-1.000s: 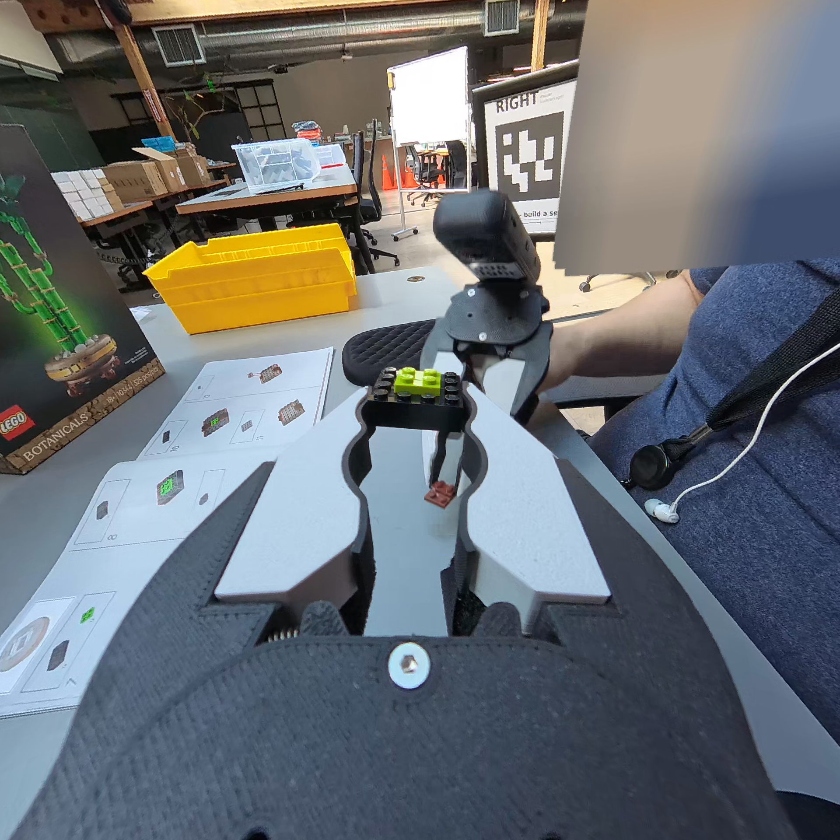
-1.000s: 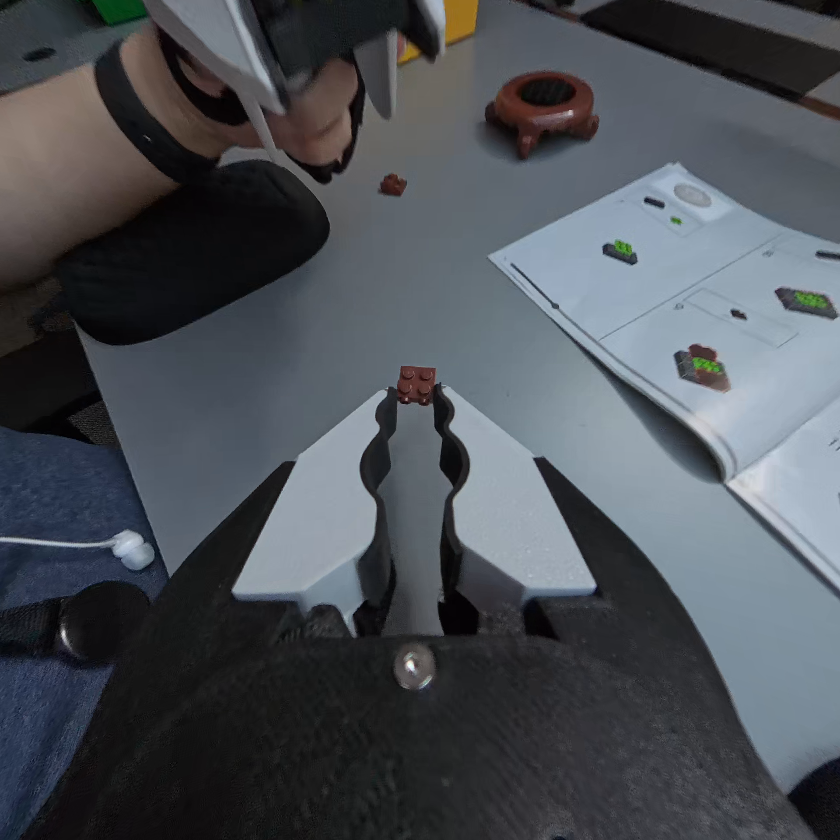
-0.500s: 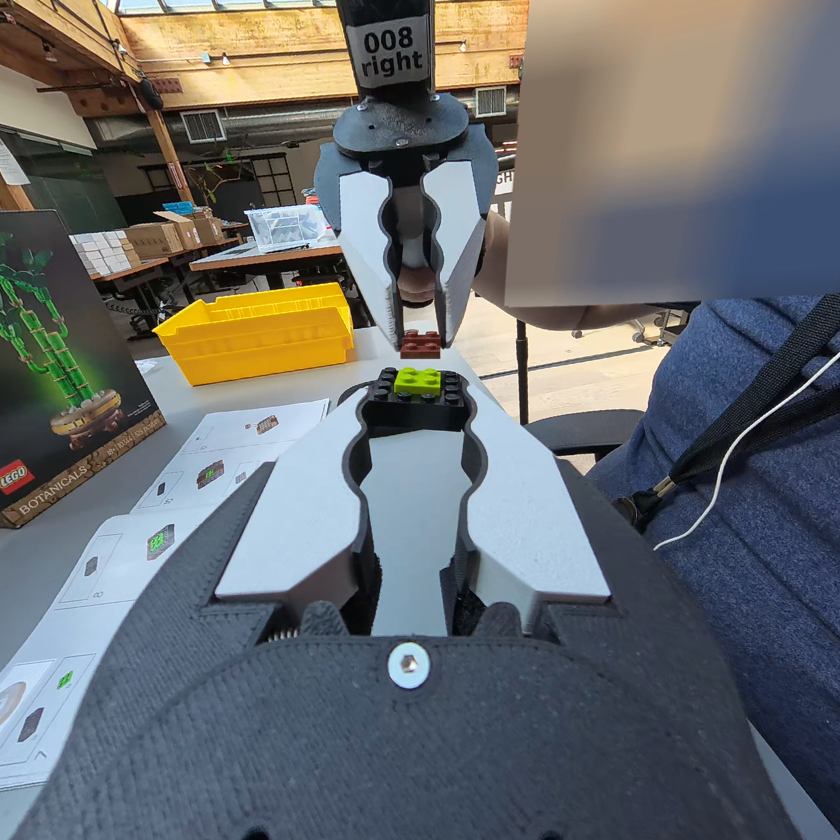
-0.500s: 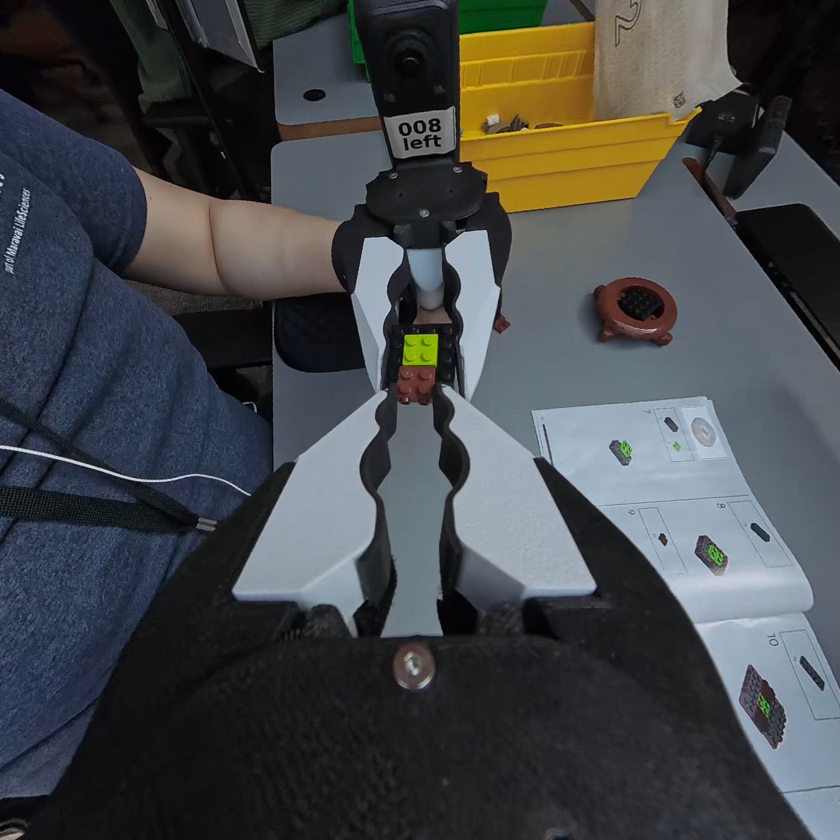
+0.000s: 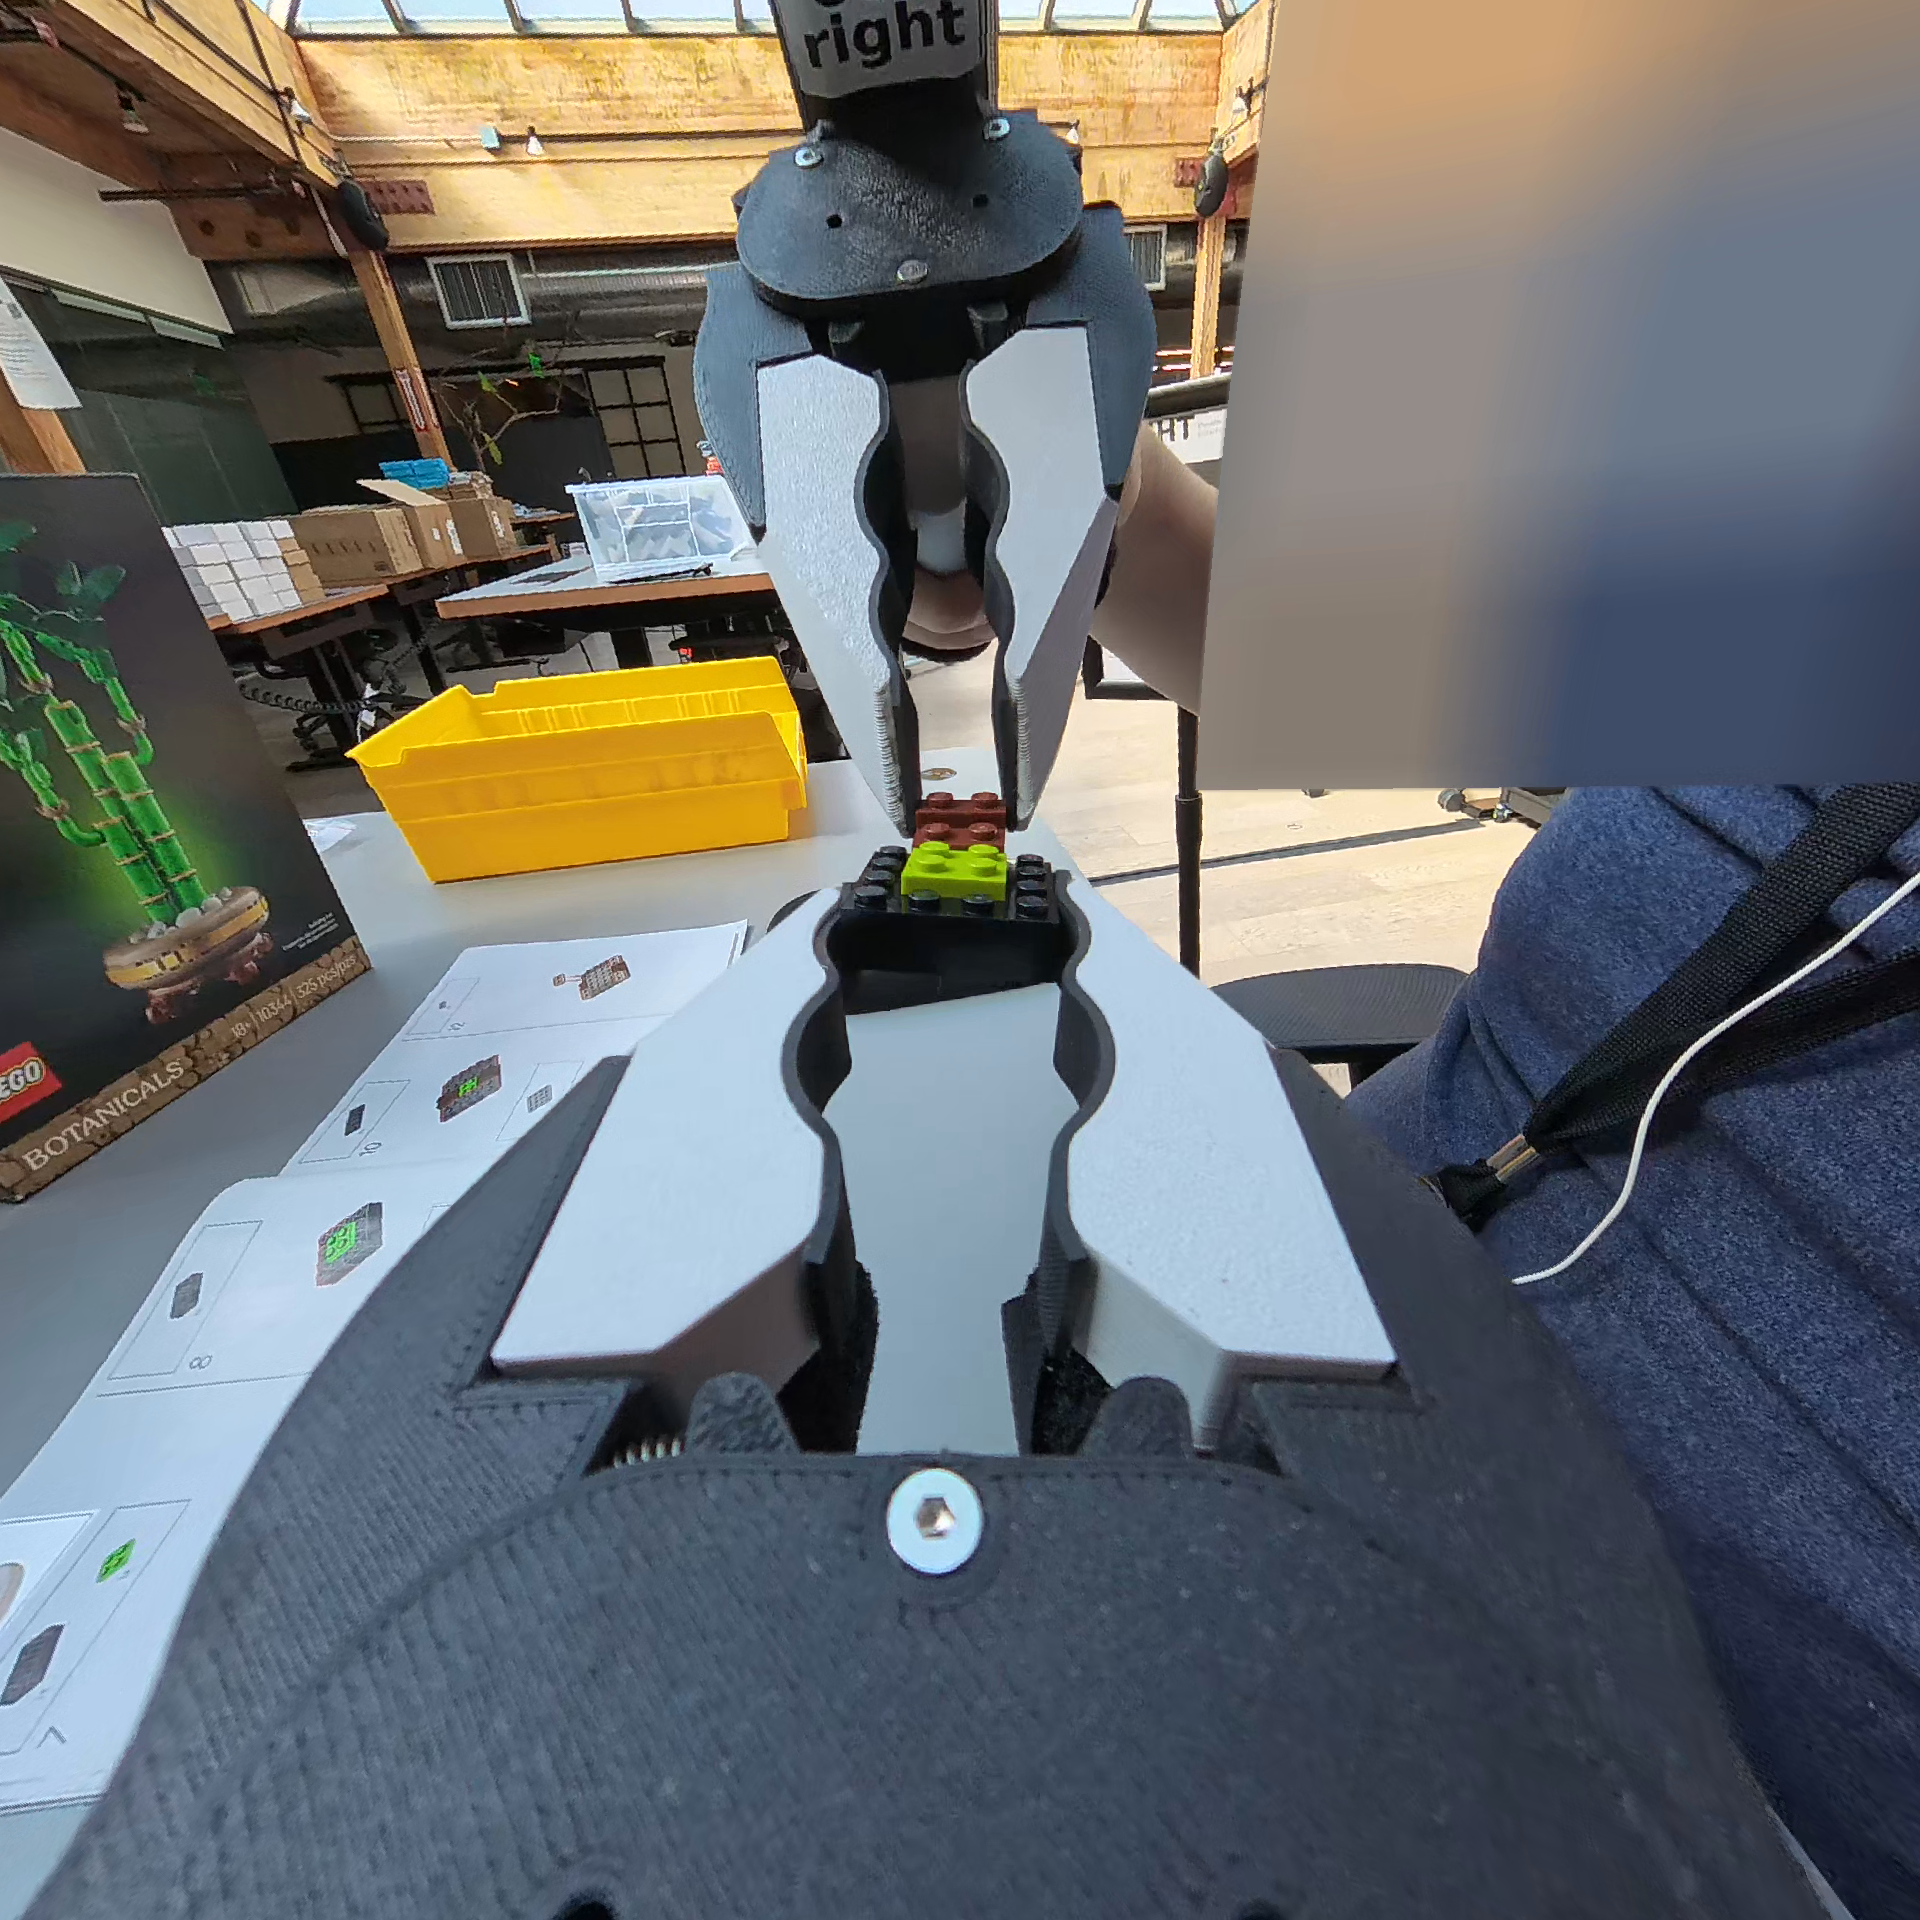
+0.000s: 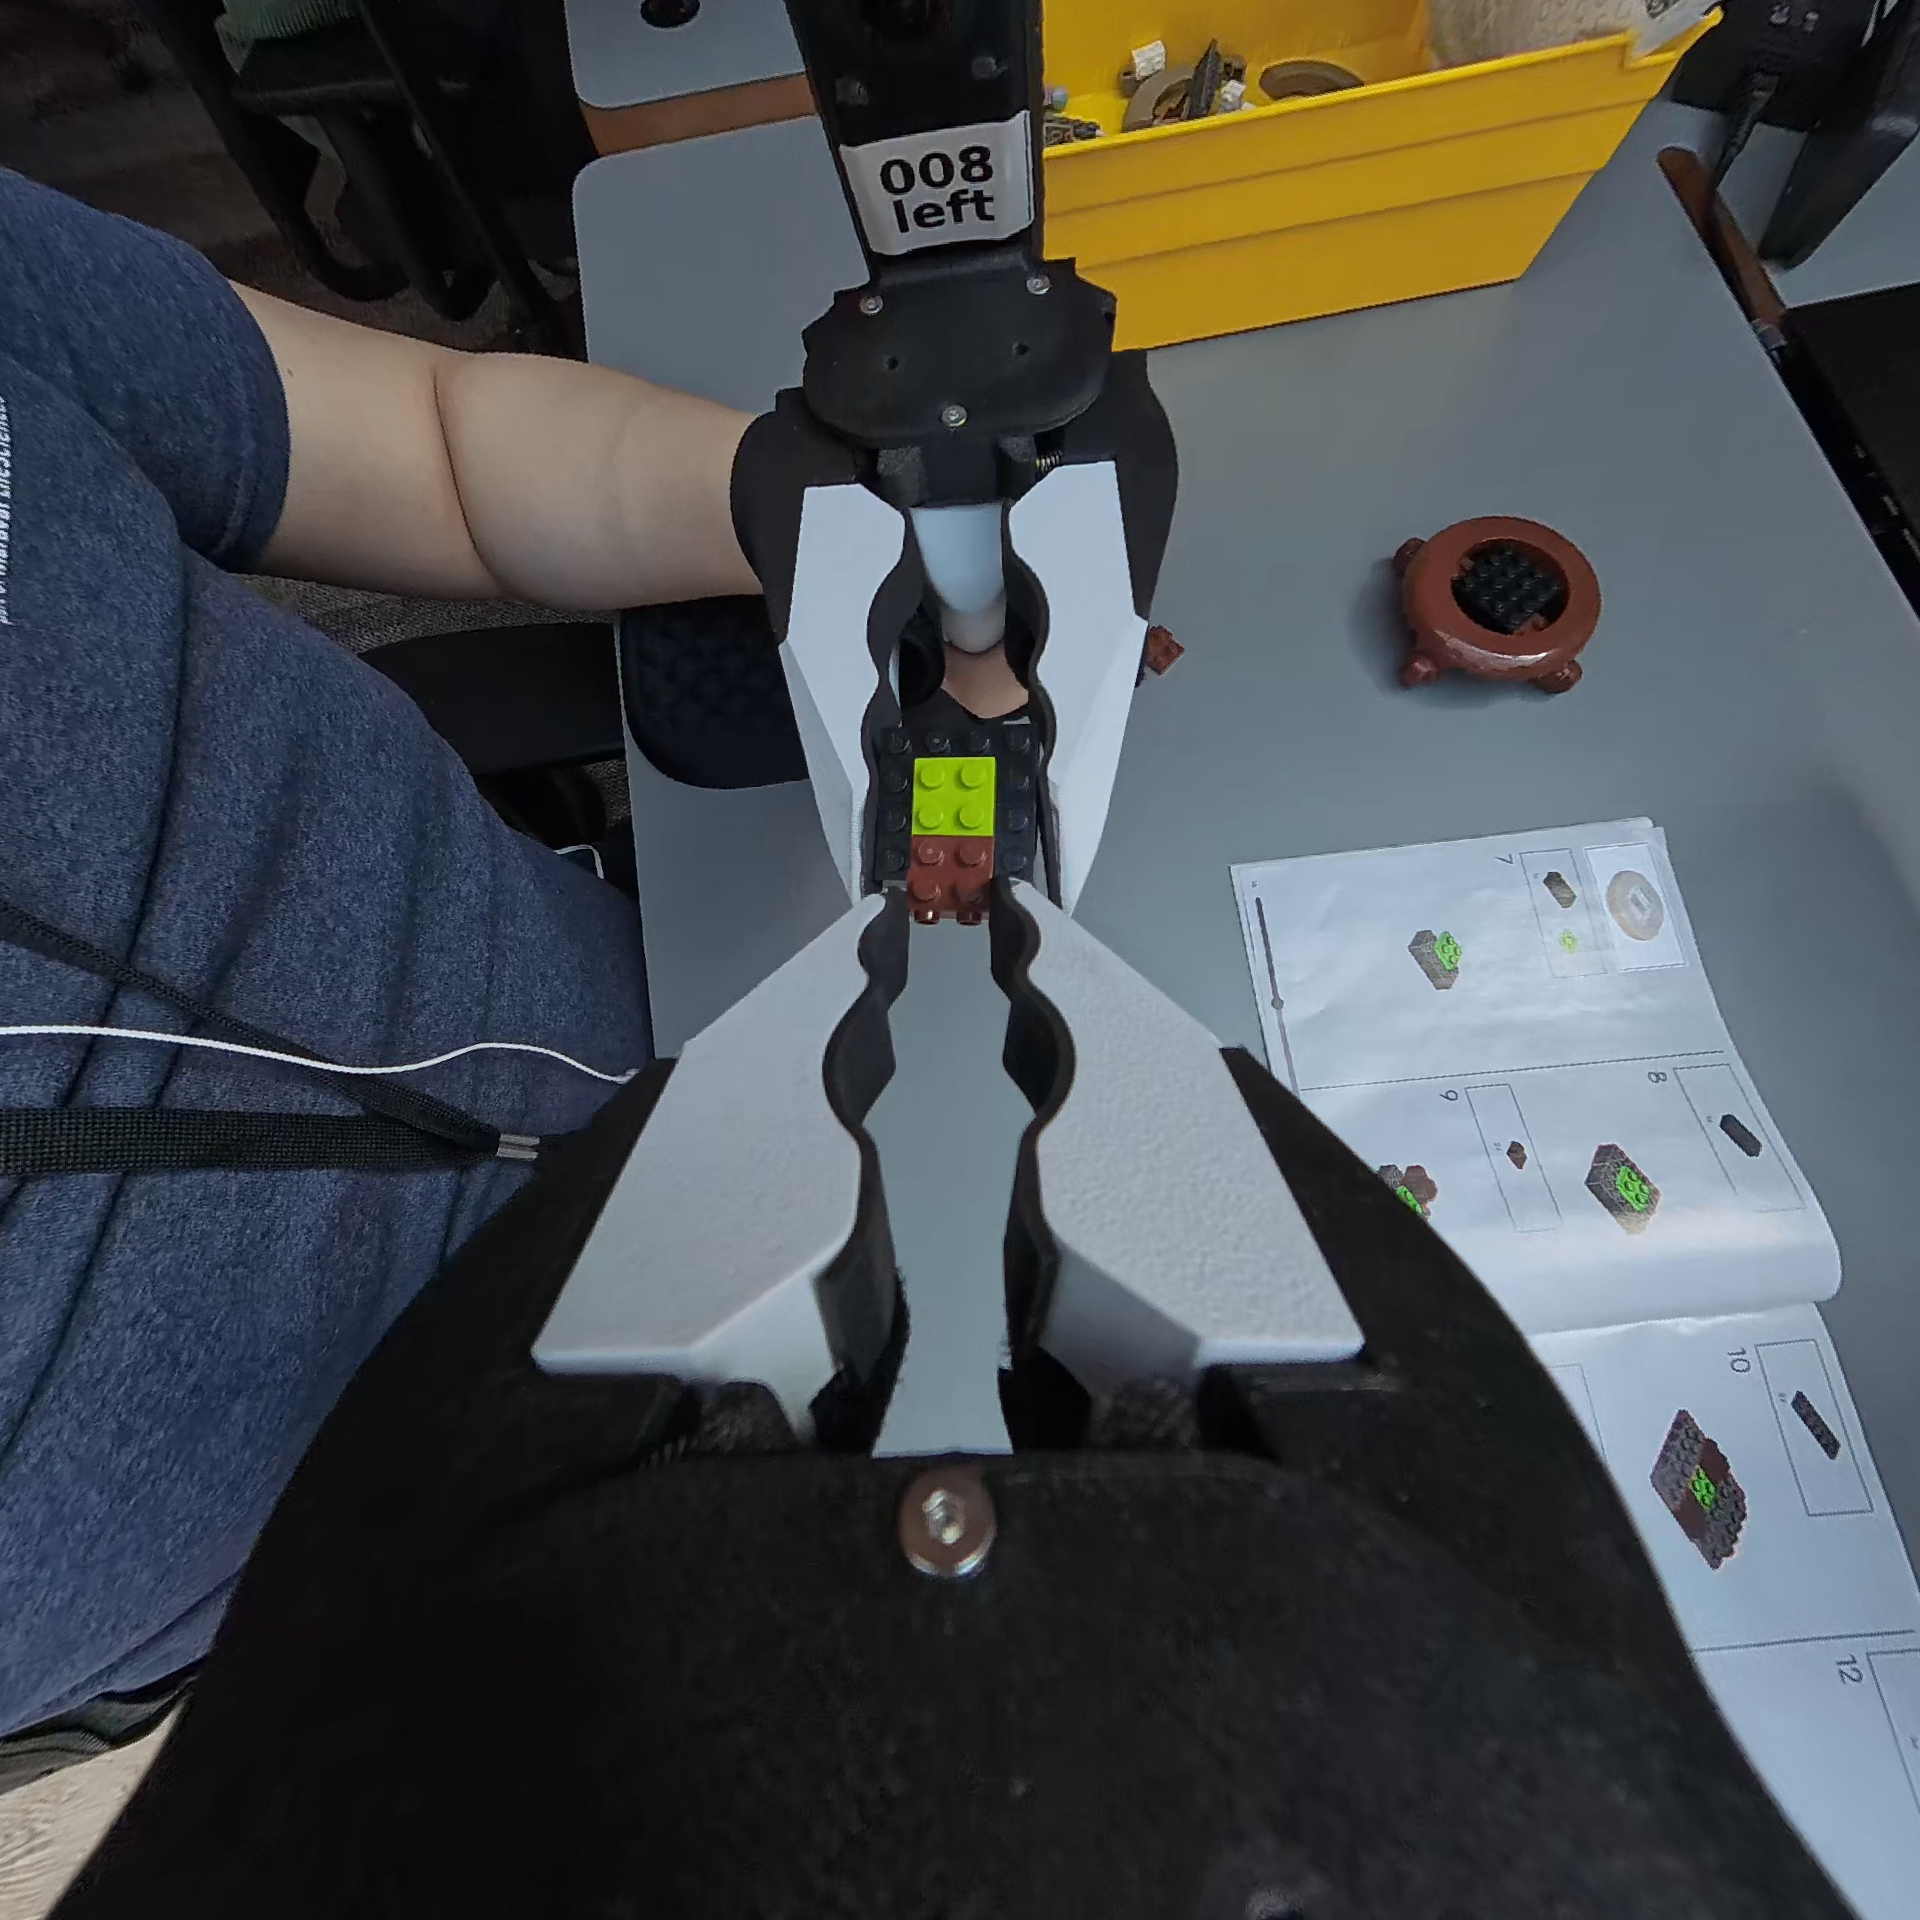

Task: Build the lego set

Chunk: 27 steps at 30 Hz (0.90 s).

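My left gripper is shut on a black studded plate with a lime 2x2 plate on its middle. It holds the plate in the air above the table. My right gripper is shut on a small reddish-brown 2x2 plate. It comes down from above in the left wrist view. The brown plate sits right at the far edge of the lime plate, over the black studs. I cannot tell whether it is pressed on. In the right wrist view the black plate and lime plate lie between the left fingers.
An open instruction booklet lies on the grey table. A round brown base with black studs inside stands at the right. A loose brown piece lies behind the left gripper. A yellow bin, a set box and a person's torso are nearby. My left and right fingertips are right by each other.
My right gripper lifted the brown plate from the table and brought it over the black plate. In the last half second it came lower and closer, so the brown plate meets the lime plate's edge.
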Each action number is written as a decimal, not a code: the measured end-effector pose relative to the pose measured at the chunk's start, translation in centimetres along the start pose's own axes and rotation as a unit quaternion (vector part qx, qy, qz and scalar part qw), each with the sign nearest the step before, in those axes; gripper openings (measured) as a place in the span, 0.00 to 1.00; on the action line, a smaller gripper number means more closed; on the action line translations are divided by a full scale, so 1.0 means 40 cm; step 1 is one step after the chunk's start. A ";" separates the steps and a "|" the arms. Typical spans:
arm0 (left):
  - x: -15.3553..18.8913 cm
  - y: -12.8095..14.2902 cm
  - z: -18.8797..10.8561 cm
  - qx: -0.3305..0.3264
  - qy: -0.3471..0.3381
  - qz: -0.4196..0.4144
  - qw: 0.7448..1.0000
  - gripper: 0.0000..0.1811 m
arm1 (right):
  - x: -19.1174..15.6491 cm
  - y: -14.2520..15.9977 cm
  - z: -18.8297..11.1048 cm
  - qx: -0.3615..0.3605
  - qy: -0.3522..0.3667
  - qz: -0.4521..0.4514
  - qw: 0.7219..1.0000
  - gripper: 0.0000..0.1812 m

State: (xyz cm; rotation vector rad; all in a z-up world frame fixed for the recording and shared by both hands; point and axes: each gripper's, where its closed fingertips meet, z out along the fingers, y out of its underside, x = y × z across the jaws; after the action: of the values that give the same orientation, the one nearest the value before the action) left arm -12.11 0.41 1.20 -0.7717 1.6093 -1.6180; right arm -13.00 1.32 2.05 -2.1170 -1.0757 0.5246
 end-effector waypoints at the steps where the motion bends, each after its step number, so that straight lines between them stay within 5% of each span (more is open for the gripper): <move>1: 0.000 -0.002 0.000 0.001 -0.001 -0.002 1.000 0.19 | 0.000 0.000 -0.001 -0.002 0.000 0.005 1.000 0.08; 27: -0.005 -0.102 -0.030 0.124 0.006 -0.084 0.989 0.19 | -0.006 -0.070 -0.026 -0.077 -0.004 0.050 0.996 0.08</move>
State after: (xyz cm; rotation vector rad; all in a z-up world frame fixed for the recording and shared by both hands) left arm -13.28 1.10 5.24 -0.7825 1.3469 -1.9031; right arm -14.00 1.88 4.81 -2.3141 -1.0473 0.5112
